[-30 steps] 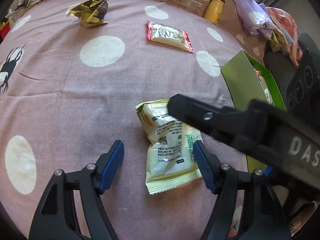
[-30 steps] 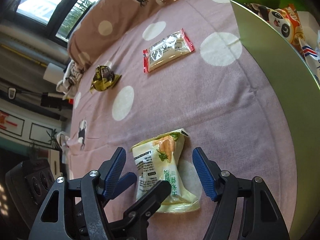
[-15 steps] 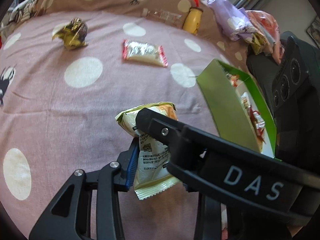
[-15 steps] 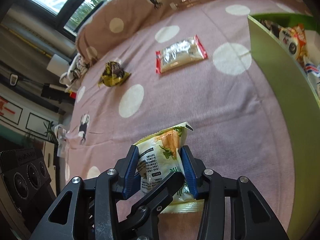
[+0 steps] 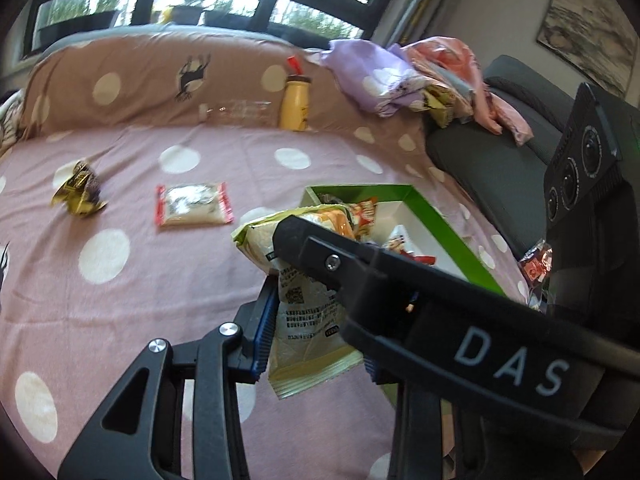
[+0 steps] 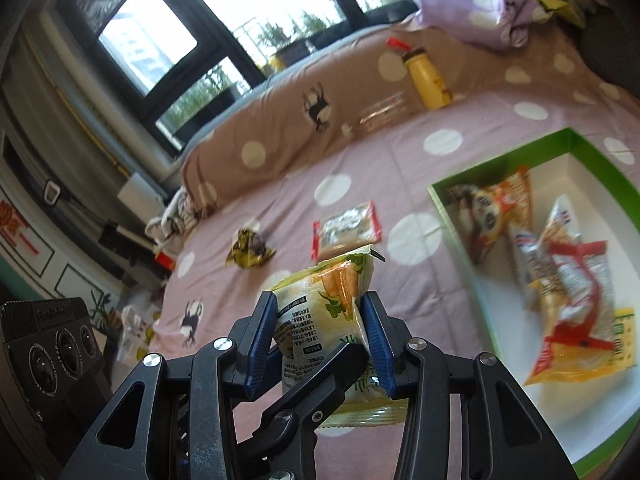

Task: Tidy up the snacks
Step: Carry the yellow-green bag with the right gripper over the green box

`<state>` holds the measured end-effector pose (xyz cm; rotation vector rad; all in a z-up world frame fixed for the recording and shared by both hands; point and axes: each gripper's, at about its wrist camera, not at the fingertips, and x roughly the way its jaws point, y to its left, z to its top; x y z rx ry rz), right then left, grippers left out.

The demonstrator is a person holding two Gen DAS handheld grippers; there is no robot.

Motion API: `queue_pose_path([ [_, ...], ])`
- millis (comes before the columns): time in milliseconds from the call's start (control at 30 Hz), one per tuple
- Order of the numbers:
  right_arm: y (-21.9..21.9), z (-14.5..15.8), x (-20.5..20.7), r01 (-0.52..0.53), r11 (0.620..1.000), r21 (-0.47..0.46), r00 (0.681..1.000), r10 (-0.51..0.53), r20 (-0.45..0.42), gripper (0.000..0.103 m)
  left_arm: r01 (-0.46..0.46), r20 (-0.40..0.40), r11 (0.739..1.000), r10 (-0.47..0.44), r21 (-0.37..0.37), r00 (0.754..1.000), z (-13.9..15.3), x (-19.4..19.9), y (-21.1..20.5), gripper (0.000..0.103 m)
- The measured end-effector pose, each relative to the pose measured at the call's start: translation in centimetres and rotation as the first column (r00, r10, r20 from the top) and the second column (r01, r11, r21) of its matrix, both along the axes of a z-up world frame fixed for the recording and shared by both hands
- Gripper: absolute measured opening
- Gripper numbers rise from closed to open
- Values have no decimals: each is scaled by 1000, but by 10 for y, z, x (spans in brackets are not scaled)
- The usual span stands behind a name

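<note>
Right wrist view: a yellow snack packet (image 6: 320,320) is clamped by both the right gripper (image 6: 320,332) and the left gripper (image 5: 316,332), to be carried next over the green box (image 6: 496,160) rim.

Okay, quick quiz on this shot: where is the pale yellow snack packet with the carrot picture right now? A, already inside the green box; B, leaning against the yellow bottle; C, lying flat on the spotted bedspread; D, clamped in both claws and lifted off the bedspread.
D: the snack packet sits pinched between the right claw pads, and the left claw grips it too, clear of the bedspread.
</note>
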<state>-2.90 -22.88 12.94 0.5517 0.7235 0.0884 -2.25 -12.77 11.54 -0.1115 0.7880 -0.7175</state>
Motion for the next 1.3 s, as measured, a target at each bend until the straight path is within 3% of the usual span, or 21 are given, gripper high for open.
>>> queue_pose_path([
  [267, -44, 0, -15, 136, 990, 37, 990, -137, 31, 47, 119, 46, 992, -120, 35, 992, 5, 3, -47, 35],
  [700, -110, -17, -41, 347, 932, 106, 938, -346, -31, 47, 303, 0, 950, -304, 69, 953, -5, -1, -121, 35],
  [933, -133, -33, -45, 402, 905, 140, 915, -391, -100, 47, 344, -49, 934, -341, 100, 939, -18, -1, -145, 35],
  [1300, -140, -43, -42, 430, 889, 157, 900, -409, -149, 47, 354, -90, 929, -345, 113, 934, -26, 5, -150, 36],
])
